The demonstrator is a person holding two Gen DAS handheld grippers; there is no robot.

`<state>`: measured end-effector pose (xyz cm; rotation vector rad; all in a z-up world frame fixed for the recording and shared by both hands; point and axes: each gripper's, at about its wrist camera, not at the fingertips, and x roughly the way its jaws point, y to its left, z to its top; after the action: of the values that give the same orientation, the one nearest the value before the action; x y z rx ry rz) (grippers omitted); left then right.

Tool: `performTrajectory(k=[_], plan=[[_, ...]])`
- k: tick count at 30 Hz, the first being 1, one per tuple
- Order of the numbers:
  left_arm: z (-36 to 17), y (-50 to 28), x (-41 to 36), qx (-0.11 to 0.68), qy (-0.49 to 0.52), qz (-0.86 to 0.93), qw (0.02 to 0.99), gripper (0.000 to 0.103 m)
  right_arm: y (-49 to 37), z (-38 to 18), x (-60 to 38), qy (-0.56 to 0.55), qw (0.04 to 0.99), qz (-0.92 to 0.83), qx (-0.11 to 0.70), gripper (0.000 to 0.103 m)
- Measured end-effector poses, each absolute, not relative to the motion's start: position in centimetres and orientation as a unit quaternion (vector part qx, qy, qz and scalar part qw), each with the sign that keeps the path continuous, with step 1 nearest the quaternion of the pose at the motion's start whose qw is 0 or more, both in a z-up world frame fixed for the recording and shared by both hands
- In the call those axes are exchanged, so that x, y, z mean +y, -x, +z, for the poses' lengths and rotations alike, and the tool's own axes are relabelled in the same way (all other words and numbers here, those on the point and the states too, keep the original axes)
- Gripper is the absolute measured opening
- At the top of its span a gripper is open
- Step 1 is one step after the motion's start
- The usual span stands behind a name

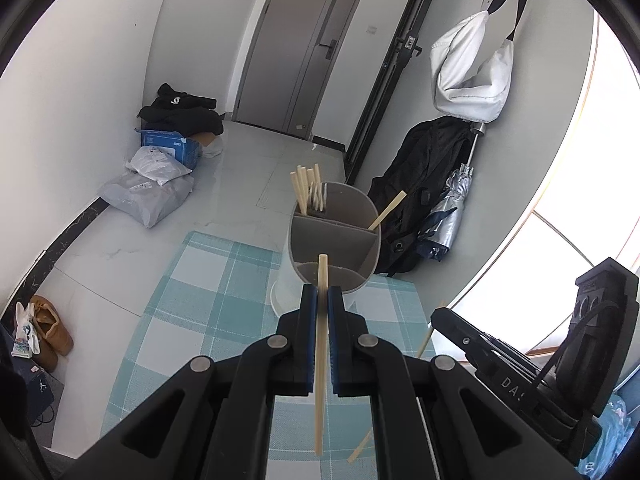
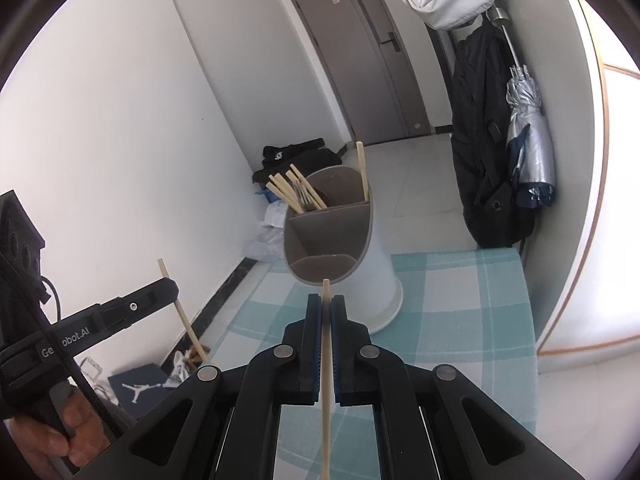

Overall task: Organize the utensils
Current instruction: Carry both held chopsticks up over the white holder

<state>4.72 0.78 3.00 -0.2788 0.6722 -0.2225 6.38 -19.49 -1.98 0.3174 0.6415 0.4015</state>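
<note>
The bench [image 1: 208,304] is covered by a teal and white checked cloth, whose far edge is seen just behind the utensil holder [image 1: 332,240]; beyond that edge only bare floor [image 1: 248,184] lies as far as the grey door [image 1: 304,48]. To the left of the holder the cloth is free; to the right the bench edge is met by a curved white wall with a black bag [image 1: 420,184] and a folded silver umbrella [image 1: 456,200] beside it.

On the body of the left tool, in the right wrist view, white lettering can be read in part as "Ge…obot.AI". A jumping figure logo is printed on a dark box [image 2: 136,392] on the floor. A blue carton [image 1: 172,148] by the wall bears print too small to read.

The left tool [image 1: 322,294] is clenched on a chopstick [image 1: 320,360], which is held upright between the blue pads, its tip just before the near compartment of the holder. The right tool [image 2: 326,304] is likewise clenched on a second chopstick [image 2: 326,380], its tip just short of the holder's near rim. Several chopsticks [image 1: 304,188] stand in the far left compartment, one chopstick [image 1: 388,210] leans in the far right one
</note>
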Motion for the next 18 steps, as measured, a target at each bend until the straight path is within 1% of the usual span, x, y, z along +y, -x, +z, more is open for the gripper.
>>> performTrajectory(k=[7, 18], plan=[[6.0, -6.7, 0.2, 0.311, 0.136, -0.138, 0.930, 0.002, -7.5, 2.1, -19.8, -0.138, 0.931, 0.194, 0.278, 0.003], [12.0, -11.1, -0.5, 0.273, 0.147, -0.170, 0.936, 0.002, -12.2, 9.5, -20.4, -0.127, 0.944, 0.198, 0.233, 0.004]])
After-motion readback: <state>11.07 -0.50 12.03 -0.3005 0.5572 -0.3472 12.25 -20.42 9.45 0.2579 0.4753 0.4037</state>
